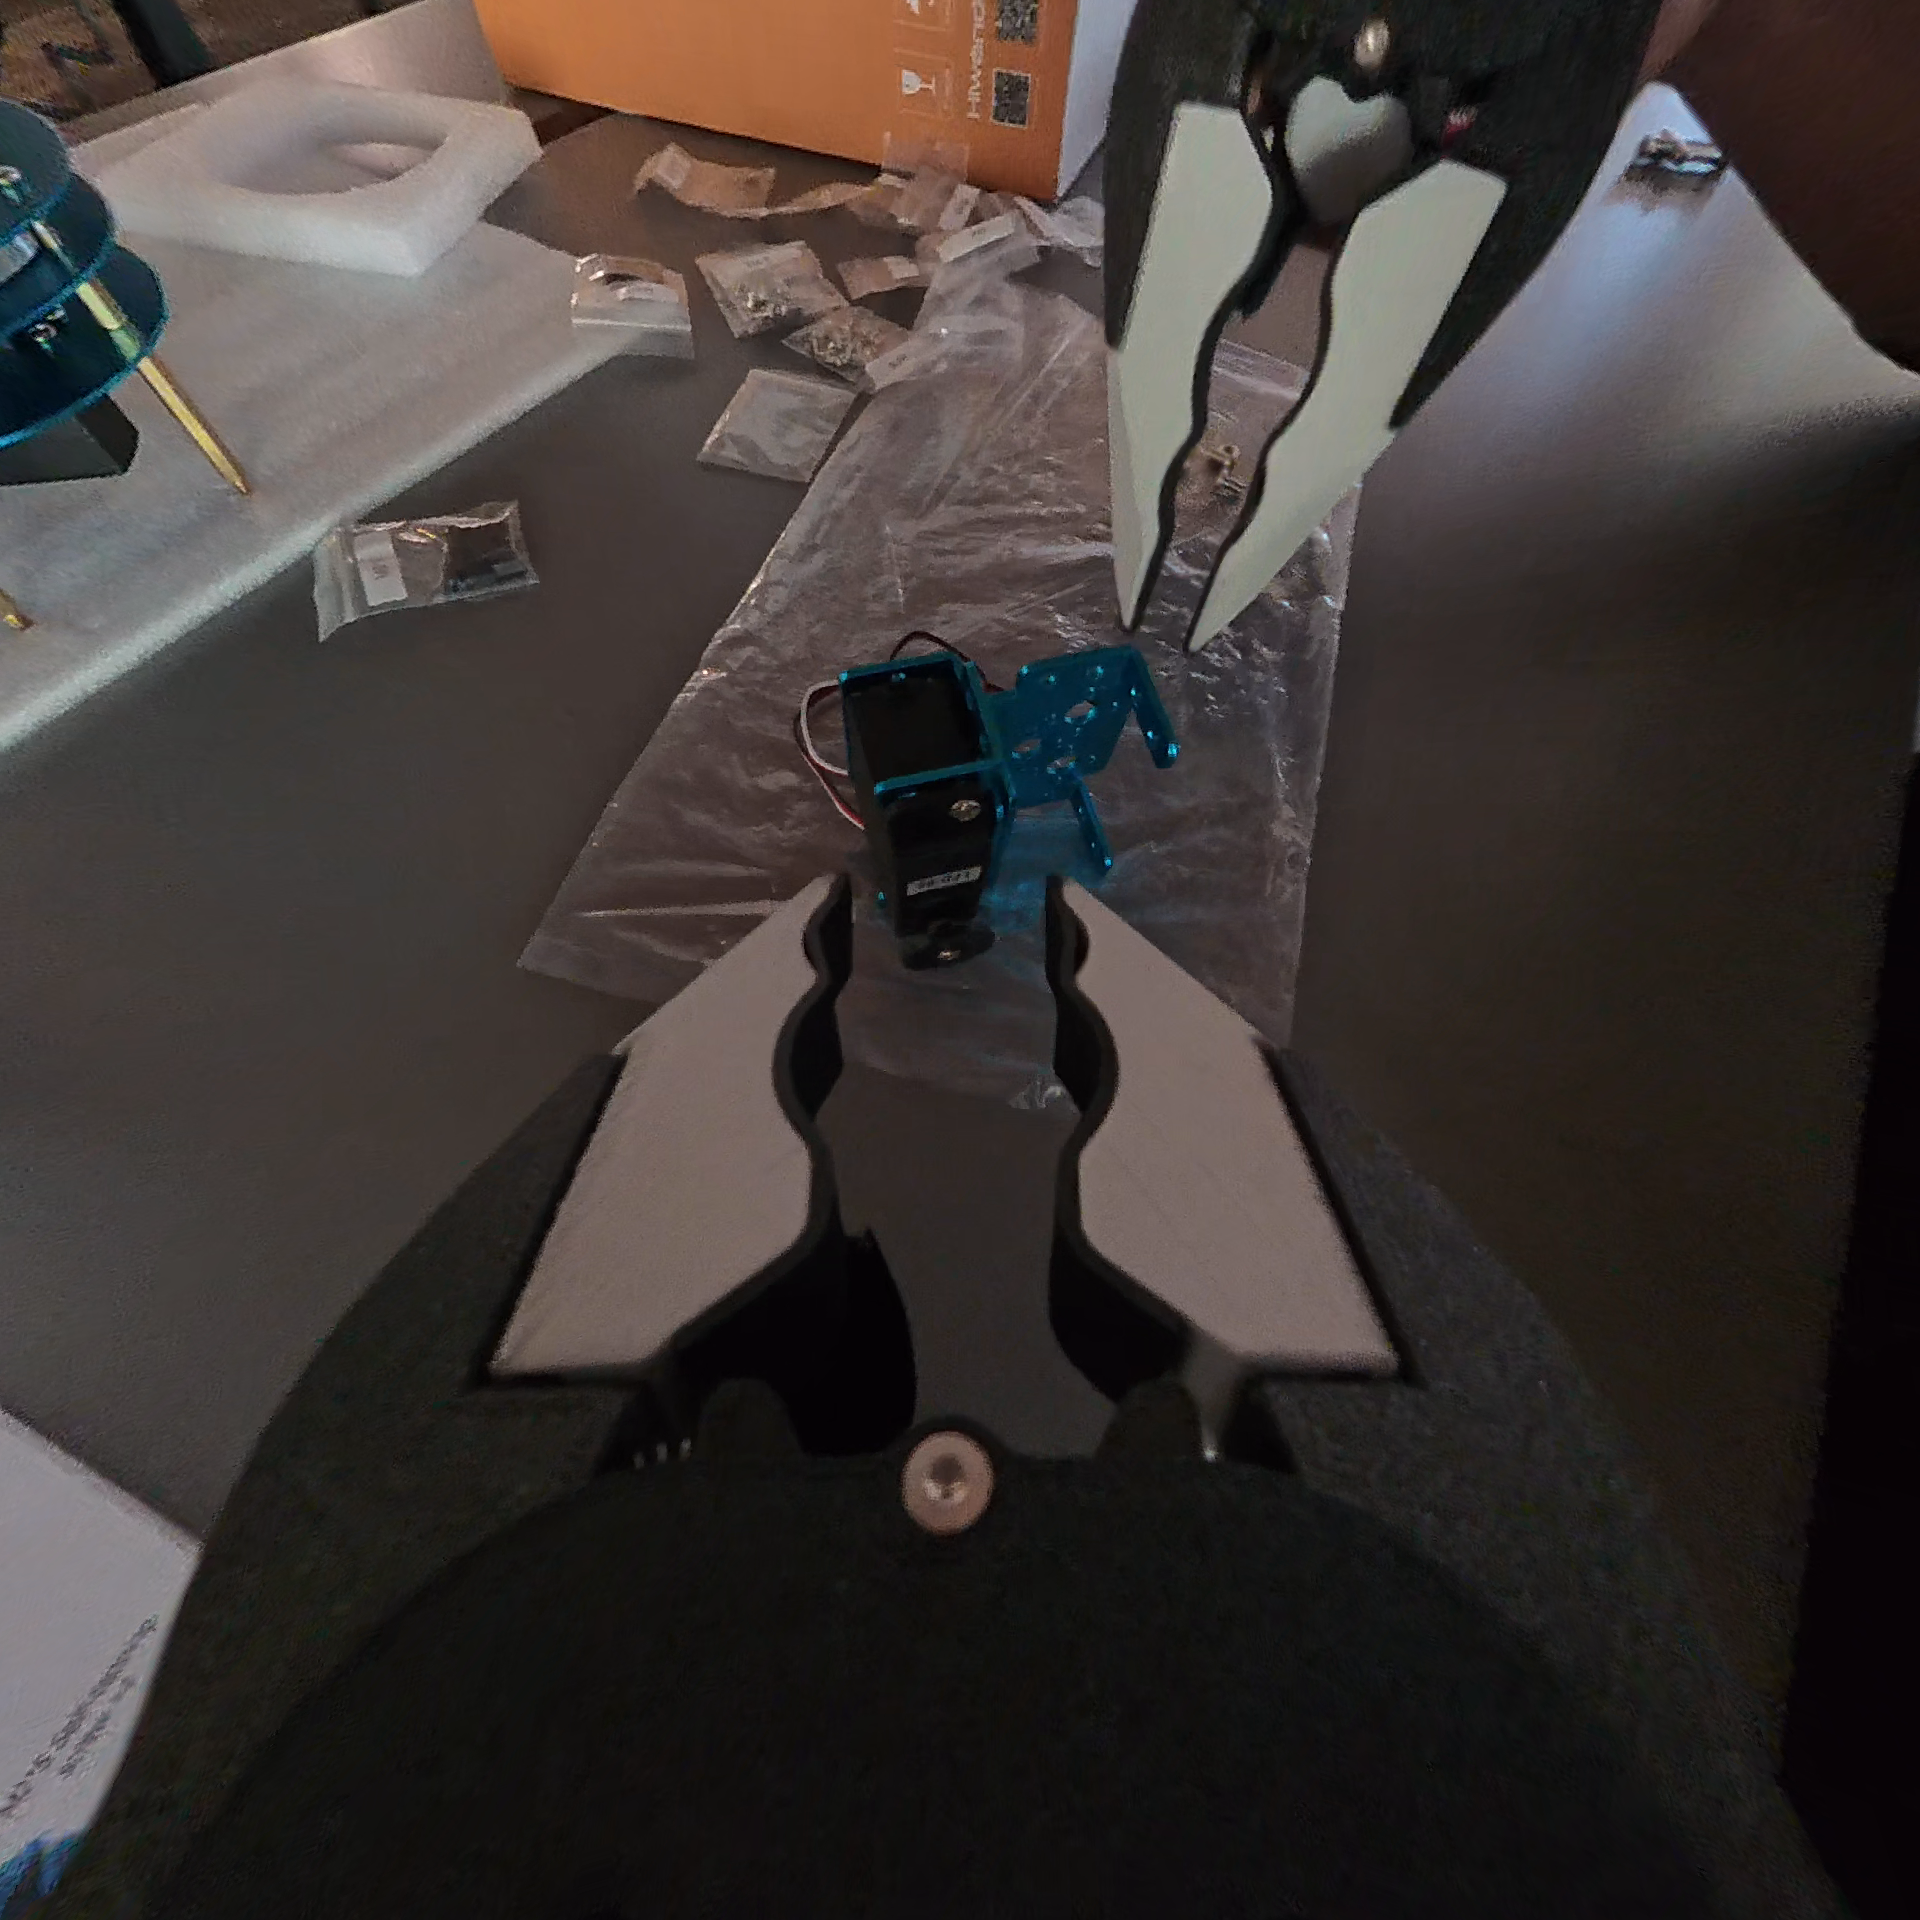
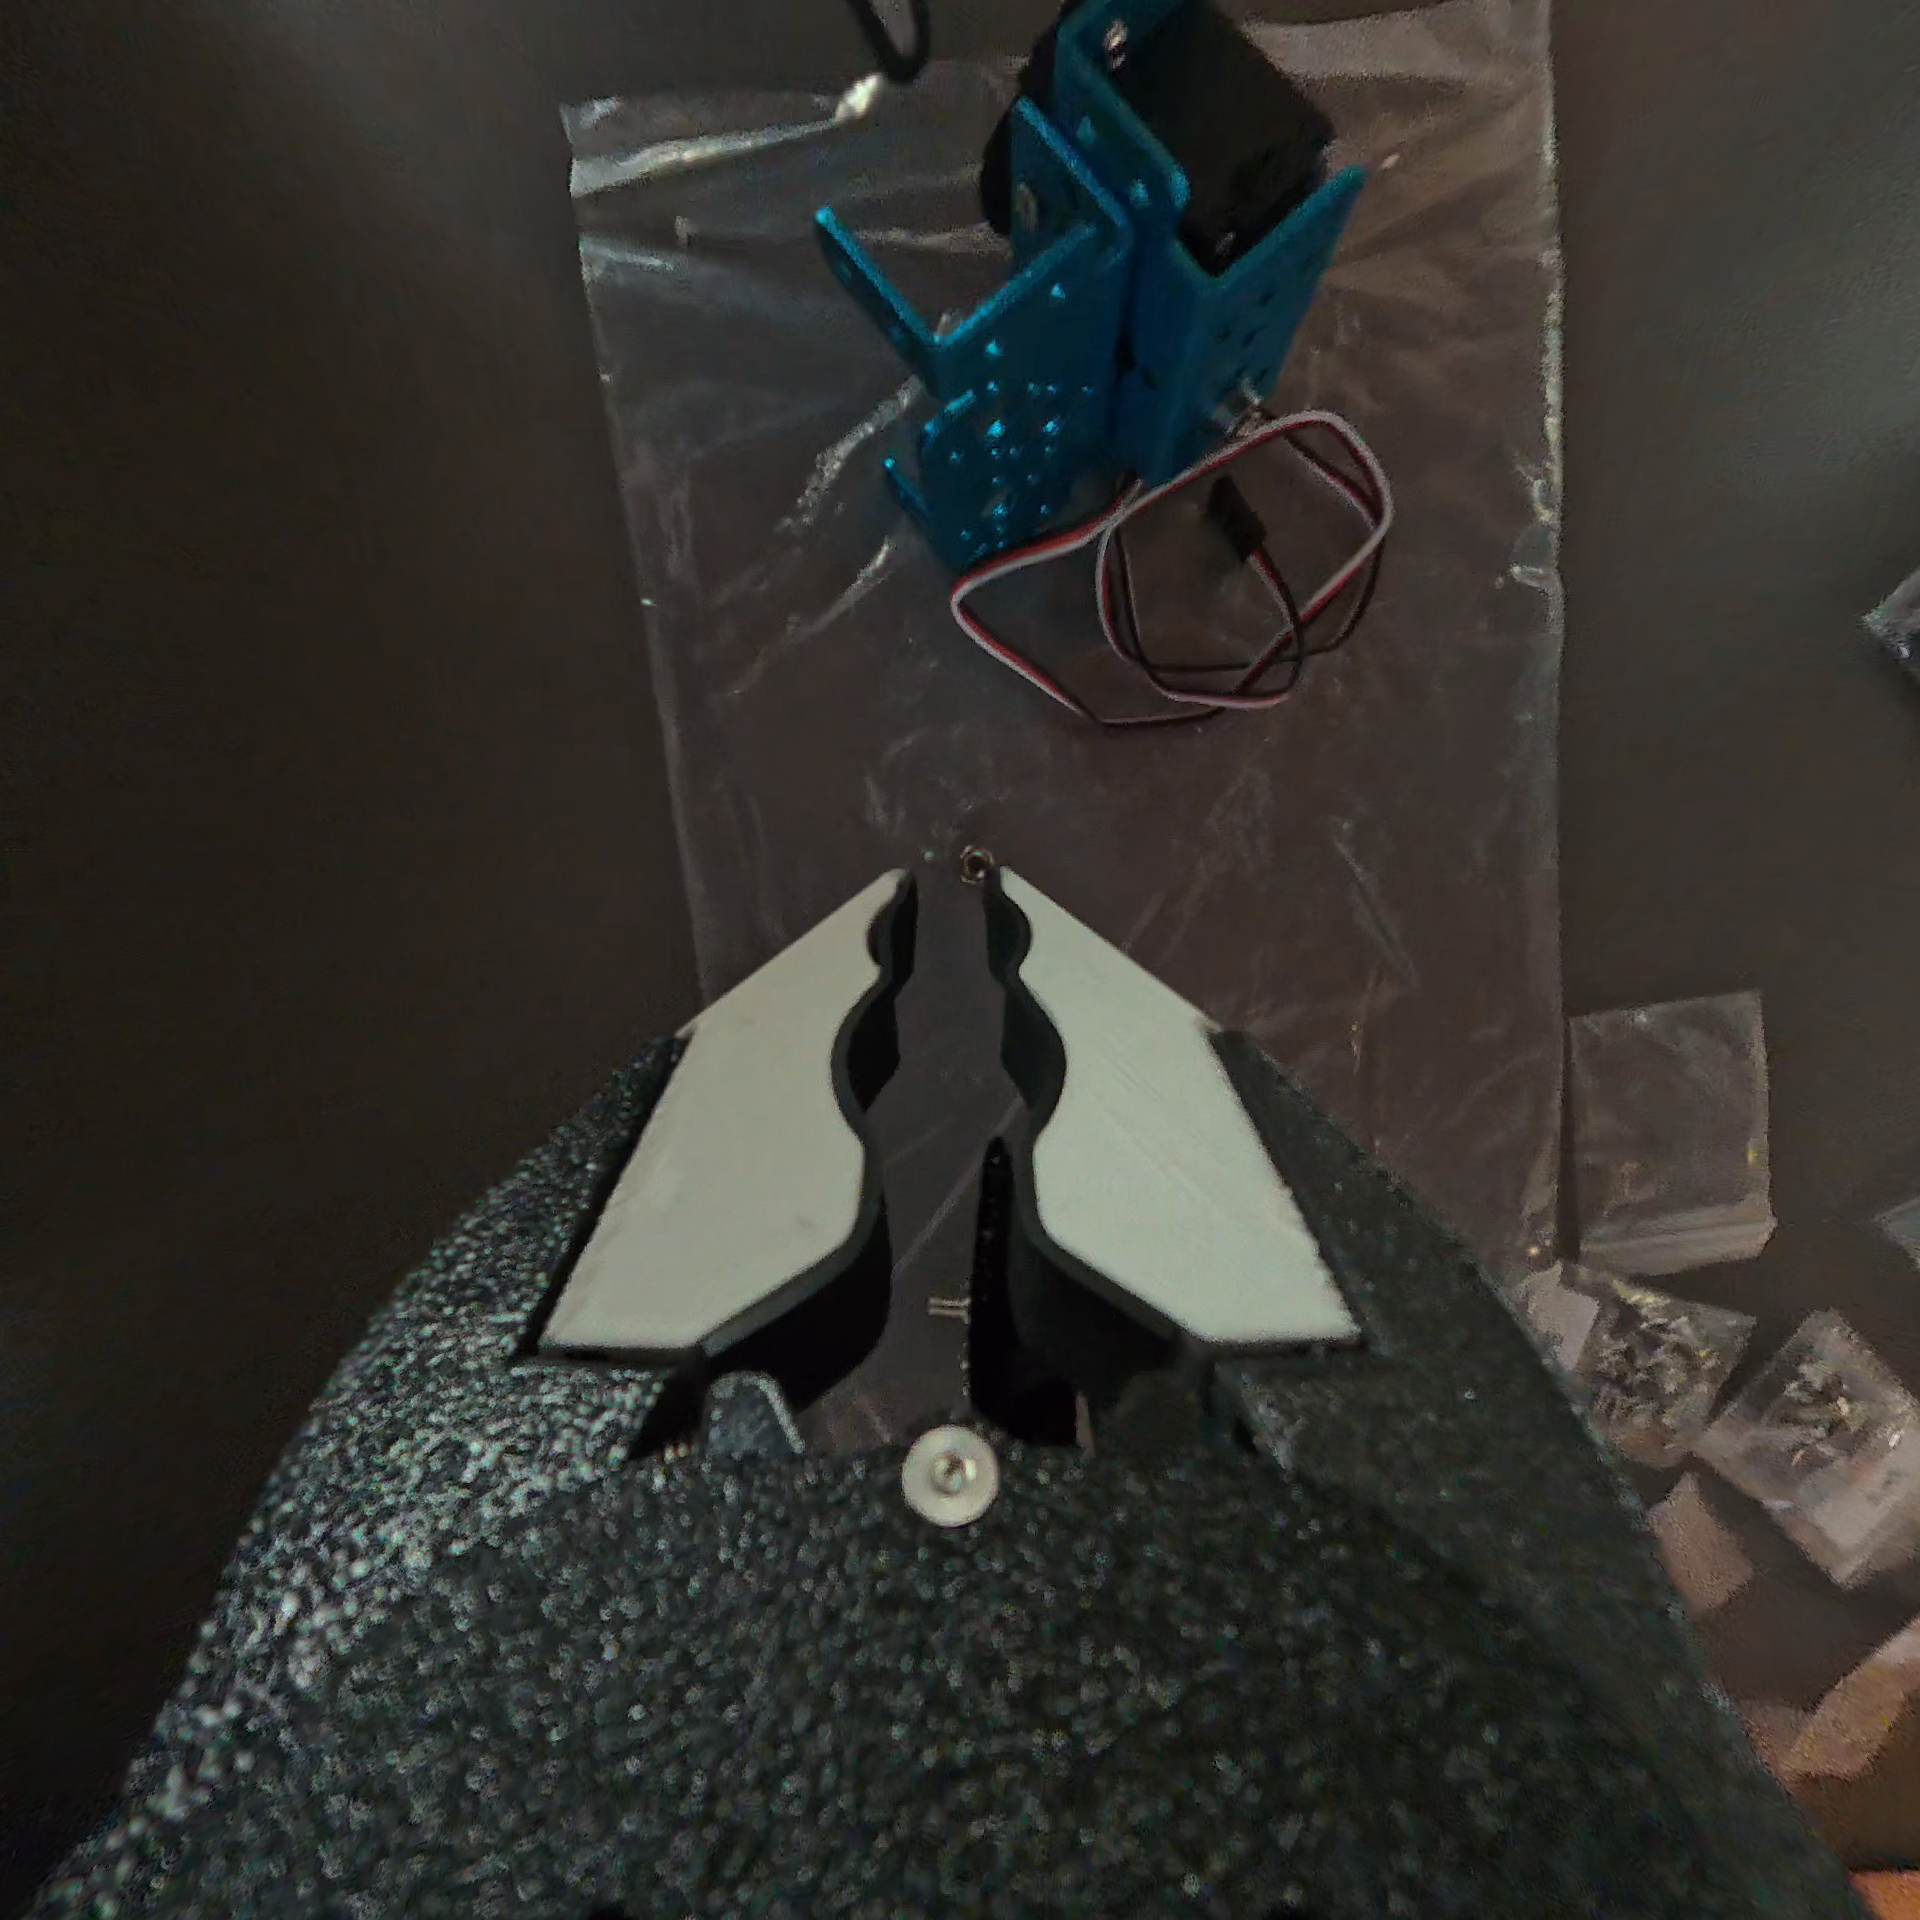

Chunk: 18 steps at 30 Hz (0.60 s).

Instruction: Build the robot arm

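Left gripper (image 1: pixel 945 883): fingers spread moderately wide, holding nothing. Its tips sit just in front of the near end of the black motor (image 1: pixel 920 821), not touching it as far as can be told.

Right gripper (image 2: pixel 951 873): fingers drawn close, a narrow gap left between the tips, nothing gripped. A tiny screw (image 2: pixel 974 860) lies on the plastic just beyond the tips. In the left wrist view the same gripper (image 1: pixel 1162 636) points down from above, tips near the far edge of the blue bracket.

Blue bracket (image 1: pixel 1081 743): perforated metal, joined to the black motor, resting on the clear plastic bag (image 1: pixel 935 540) near the table's middle. In the right wrist view the bracket (image 2: pixel 1039 416) lies well ahead of the fingers.

Wire (image 2: pixel 1247 582): red, white and black, looped beside the bracket on the bag.

Table (image 1: pixel 312 883): dark surface.

Small parts bags (image 1: pixel 790 312): several, clear, scattered beyond the large bag; more at the right in the right wrist view.

Orange box (image 1: pixel 727 73): at the far edge.

White foam piece (image 1: pixel 312 177): far left, on a white sheet.

Blue round plates on brass posts (image 1: pixel 62 312): left edge.
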### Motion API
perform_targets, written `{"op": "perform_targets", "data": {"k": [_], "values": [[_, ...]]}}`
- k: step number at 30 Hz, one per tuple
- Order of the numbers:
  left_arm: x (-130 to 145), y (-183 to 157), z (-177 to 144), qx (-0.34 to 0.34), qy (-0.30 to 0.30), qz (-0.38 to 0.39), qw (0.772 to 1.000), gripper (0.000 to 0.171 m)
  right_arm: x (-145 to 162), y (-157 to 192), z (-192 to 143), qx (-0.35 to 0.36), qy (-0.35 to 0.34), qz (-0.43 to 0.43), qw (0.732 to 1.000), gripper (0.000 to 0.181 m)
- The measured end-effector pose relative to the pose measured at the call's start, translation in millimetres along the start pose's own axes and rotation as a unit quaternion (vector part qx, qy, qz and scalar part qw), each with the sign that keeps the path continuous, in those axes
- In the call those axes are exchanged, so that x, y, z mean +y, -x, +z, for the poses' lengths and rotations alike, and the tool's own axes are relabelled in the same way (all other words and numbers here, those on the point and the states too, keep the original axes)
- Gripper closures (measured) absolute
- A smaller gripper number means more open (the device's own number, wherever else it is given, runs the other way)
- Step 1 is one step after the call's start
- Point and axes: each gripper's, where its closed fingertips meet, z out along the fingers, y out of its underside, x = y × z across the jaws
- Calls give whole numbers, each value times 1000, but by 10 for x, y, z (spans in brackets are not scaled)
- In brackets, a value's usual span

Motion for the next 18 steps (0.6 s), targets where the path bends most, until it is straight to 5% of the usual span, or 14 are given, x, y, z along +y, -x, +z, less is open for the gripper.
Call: {"op": "perform_targets", "data": {"k": [10, 18], "values": [[-84, -7, 155, 10, 10, 34, 999, 143, -18, -18, 93, -12, 42, -36, 998, 175], [-38, -134, 95, 141, 62, 120, 981, 144, -7, -39, 47, 2, 50, -38, 998, 173]]}}
